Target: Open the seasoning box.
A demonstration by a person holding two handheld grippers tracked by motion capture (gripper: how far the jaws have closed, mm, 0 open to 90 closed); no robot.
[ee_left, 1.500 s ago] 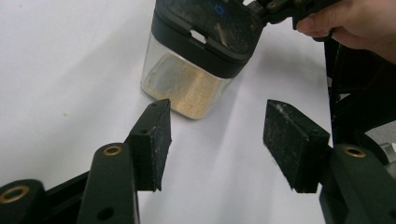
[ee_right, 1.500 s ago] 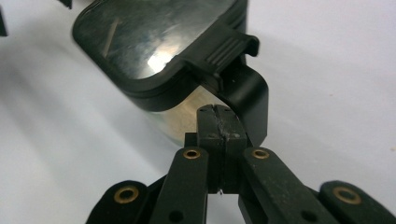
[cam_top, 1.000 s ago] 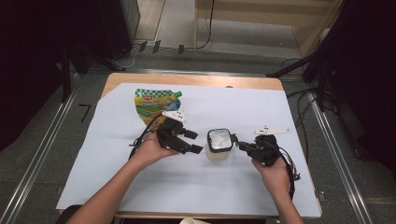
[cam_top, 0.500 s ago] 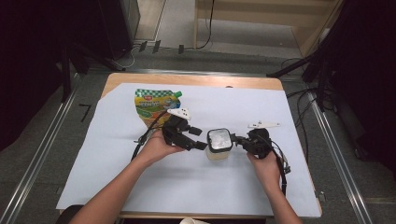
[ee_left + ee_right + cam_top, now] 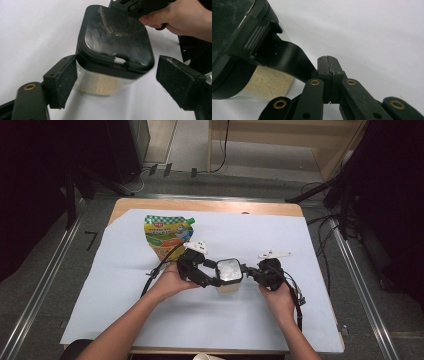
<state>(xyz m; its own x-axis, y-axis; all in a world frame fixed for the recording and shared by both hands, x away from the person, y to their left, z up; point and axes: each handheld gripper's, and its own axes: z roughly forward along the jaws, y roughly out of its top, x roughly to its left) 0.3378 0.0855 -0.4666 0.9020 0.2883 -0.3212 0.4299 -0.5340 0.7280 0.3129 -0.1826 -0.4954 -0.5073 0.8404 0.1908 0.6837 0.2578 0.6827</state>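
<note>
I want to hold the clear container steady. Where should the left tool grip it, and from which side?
Grip the container on its flat clear walls just under the black lid, coming level from its left side. The left tool already straddles it open there; the lid overhangs, so it resists slipping upward.

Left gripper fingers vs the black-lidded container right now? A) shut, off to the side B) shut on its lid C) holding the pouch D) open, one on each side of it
D: in the left gripper view the left gripper is open, its fingers standing either side of the container, with a clear gap at the other finger.
</note>
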